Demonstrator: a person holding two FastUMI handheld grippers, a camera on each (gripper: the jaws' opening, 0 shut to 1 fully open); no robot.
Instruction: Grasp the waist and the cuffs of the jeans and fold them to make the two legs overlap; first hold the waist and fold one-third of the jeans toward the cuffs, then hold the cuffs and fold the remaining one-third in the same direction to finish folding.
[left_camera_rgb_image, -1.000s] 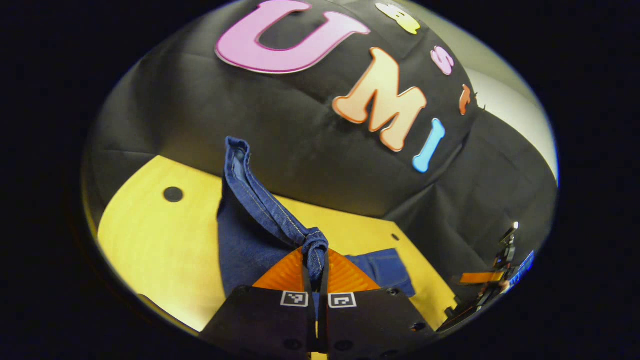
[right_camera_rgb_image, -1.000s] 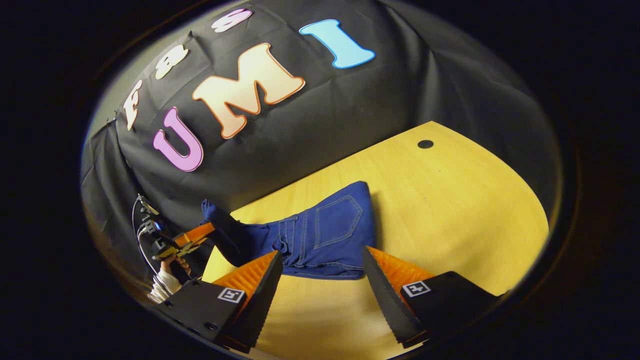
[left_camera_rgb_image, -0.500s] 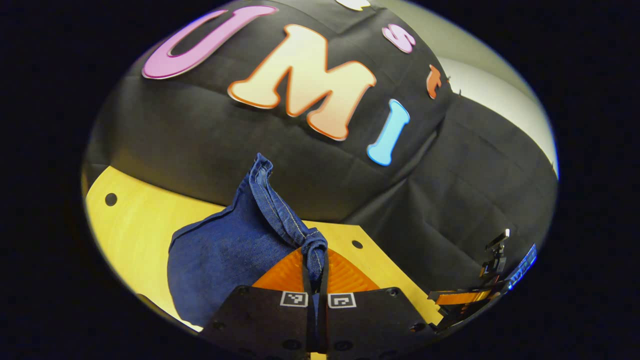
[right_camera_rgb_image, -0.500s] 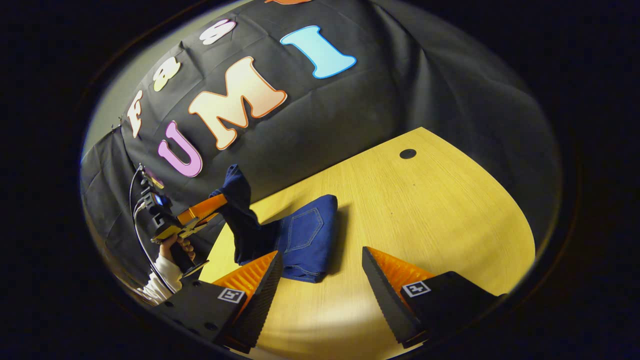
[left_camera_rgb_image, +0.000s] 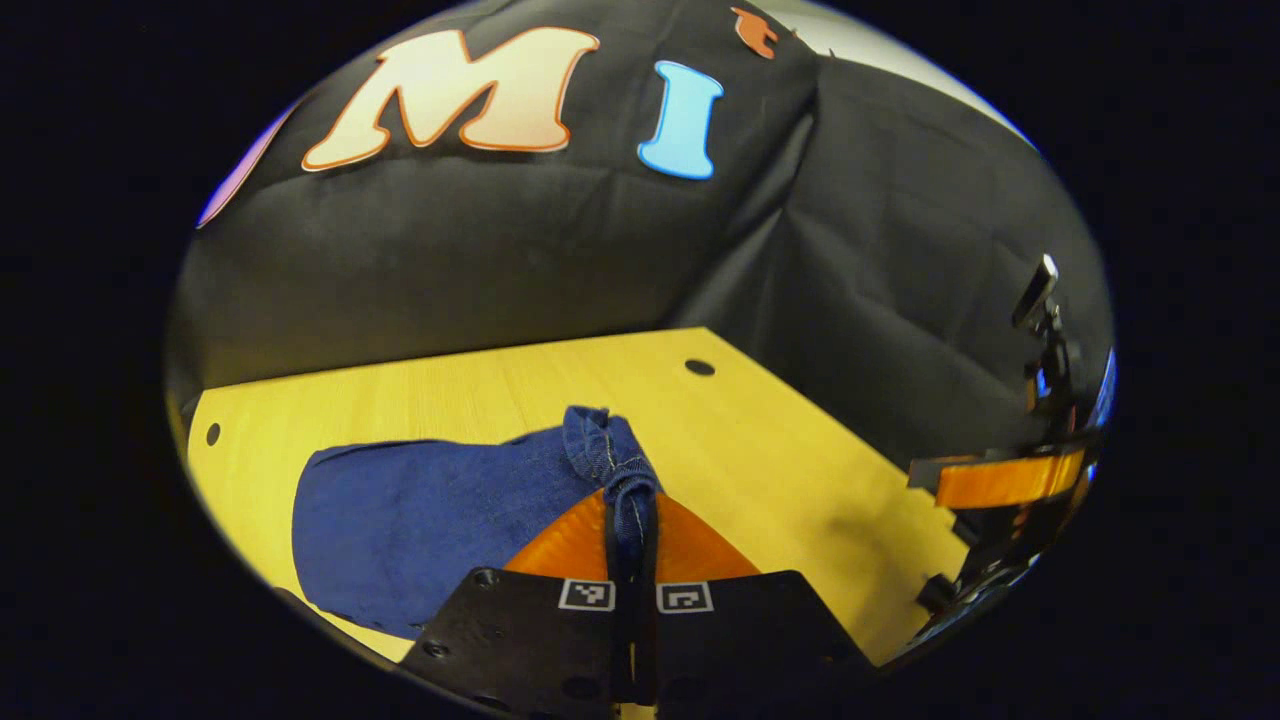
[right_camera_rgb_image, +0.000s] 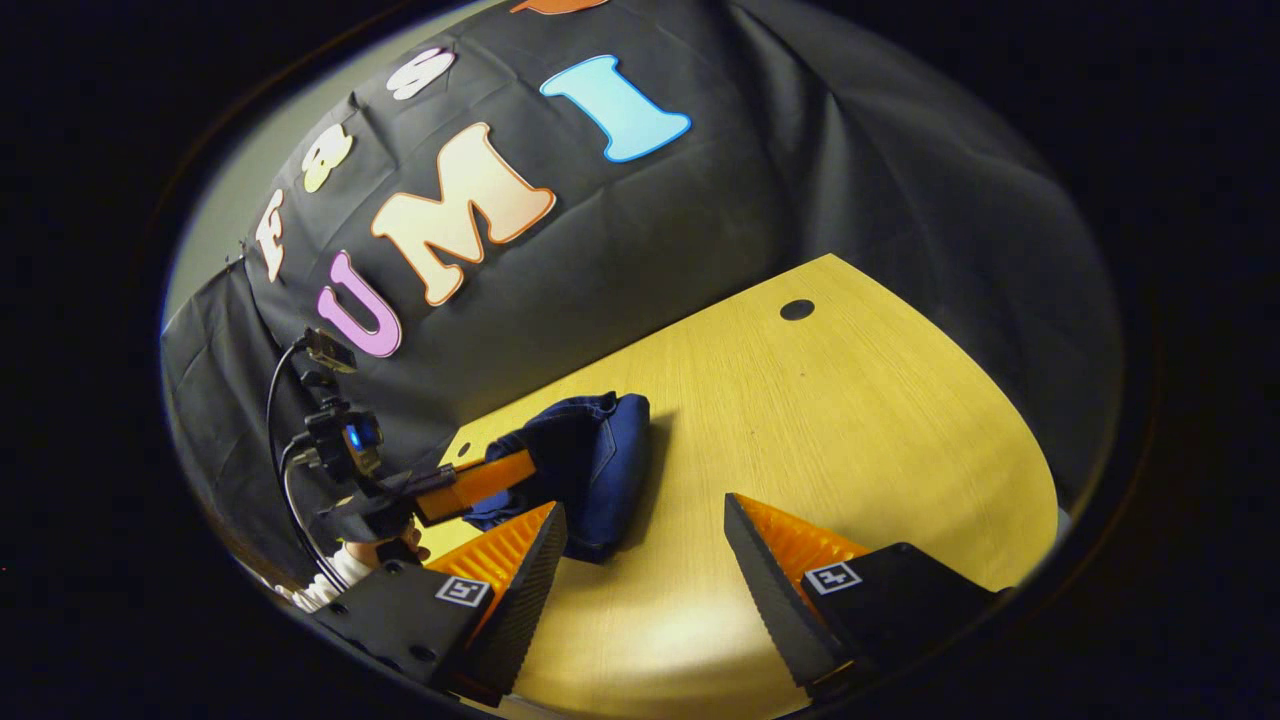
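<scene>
1. Left gripper view: fingers (left_camera_rgb_image: 575, 535) of the left gripper (left_camera_rgb_image: 631, 520) pressed together, pinching a bunched hem of the jeans (left_camera_rgb_image: 430, 510) between them.
2. Beyond the pinch, jeans lying folded into a compact blue bundle on the yellow worktop (left_camera_rgb_image: 760, 450), spreading to the left of the fingers.
3. Further right, at the edge of the same view, the right gripper (left_camera_rgb_image: 1010, 480), well apart from the jeans.
4. Right gripper view: fingers (right_camera_rgb_image: 770, 560) spread wide with bare worktop (right_camera_rgb_image: 850, 420) between them, gripping nothing.
5. Ahead and left, the folded jeans (right_camera_rgb_image: 600, 460), with the left gripper (right_camera_rgb_image: 490, 478) reaching onto them from the left.
</scene>
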